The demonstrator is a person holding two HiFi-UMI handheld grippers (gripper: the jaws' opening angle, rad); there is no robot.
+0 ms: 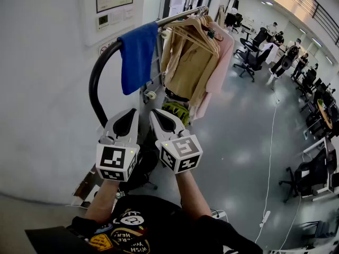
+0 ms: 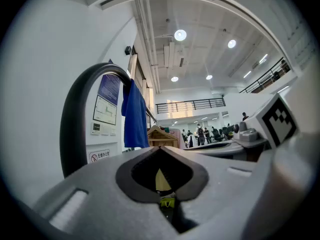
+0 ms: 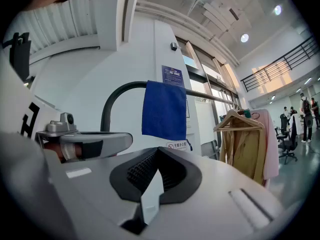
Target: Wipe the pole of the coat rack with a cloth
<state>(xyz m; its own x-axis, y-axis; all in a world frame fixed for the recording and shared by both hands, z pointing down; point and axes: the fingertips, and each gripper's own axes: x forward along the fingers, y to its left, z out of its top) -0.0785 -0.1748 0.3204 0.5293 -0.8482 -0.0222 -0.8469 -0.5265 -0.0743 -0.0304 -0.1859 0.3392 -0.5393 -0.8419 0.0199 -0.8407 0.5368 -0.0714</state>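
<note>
Wiping has not yet started: the blue cloth hangs draped over the pole of the coat rack, just past the black bend and short of the hangers carrying a tan coat. The step in hand looks like the approach to take the cloth. The left tool and right tool are held side by side below it, well apart from it, each with its jaws pressed together and nothing between them (each tool's own view shows this plainly). The next move, as I judge it, calls for one tool to open, rise to the hanging fabric and pinch a fold so it can be drawn along the rail. The pole's long axis runs from the bend near the wall up and to the right in the head view, away from the person; the cloth's long axis hangs straight down across it
</note>
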